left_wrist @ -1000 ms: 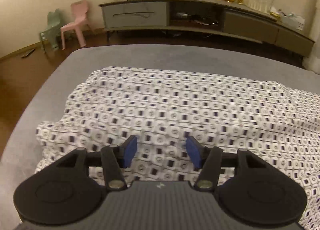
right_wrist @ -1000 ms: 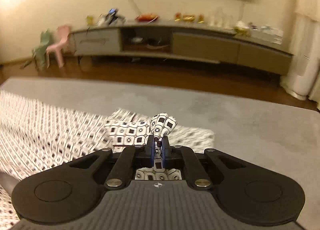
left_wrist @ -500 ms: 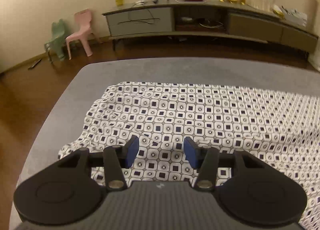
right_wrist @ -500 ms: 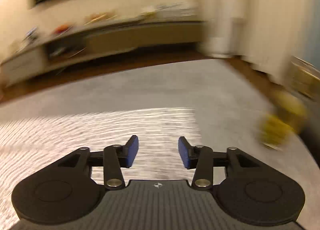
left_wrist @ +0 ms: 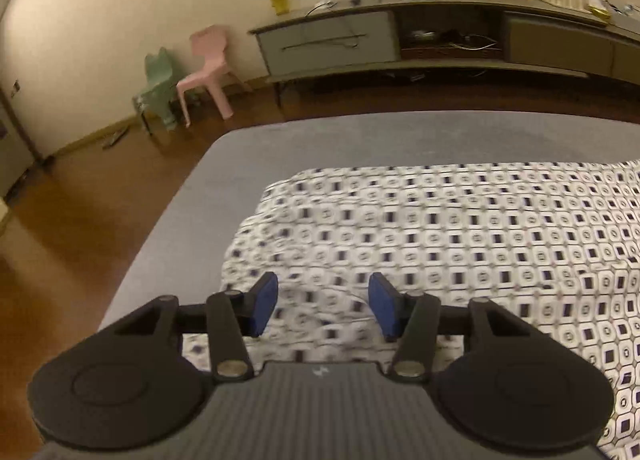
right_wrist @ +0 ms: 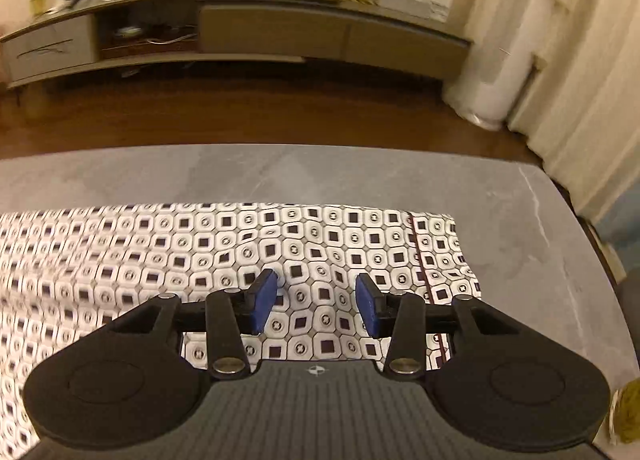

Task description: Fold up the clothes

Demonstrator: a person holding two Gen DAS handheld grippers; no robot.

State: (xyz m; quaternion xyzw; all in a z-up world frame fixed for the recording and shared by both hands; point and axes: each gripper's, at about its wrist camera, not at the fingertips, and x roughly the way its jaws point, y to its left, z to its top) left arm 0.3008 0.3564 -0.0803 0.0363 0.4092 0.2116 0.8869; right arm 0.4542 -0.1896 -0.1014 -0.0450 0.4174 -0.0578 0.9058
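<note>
A white garment with a dark square print [left_wrist: 460,236] lies spread flat on a grey table [left_wrist: 320,140]. My left gripper [left_wrist: 323,306] is open and empty, hovering over the garment's left end near a rumpled edge. In the right wrist view the same garment [right_wrist: 240,244] ends in a straight edge with a dark seam line [right_wrist: 420,256]. My right gripper [right_wrist: 316,302] is open and empty above the garment's right end.
The table's left edge [left_wrist: 160,228] and right edge [right_wrist: 592,260] drop to a wooden floor. A long low sideboard [right_wrist: 272,28] stands along the far wall, with a pink chair [left_wrist: 206,68] and a green chair [left_wrist: 158,88] at the left. A yellow object [right_wrist: 626,412] sits at the right.
My right gripper has let go of the garment's bunched end and opened; the cloth now lies flat. My left gripper stayed open and shifted towards the garment's left end.
</note>
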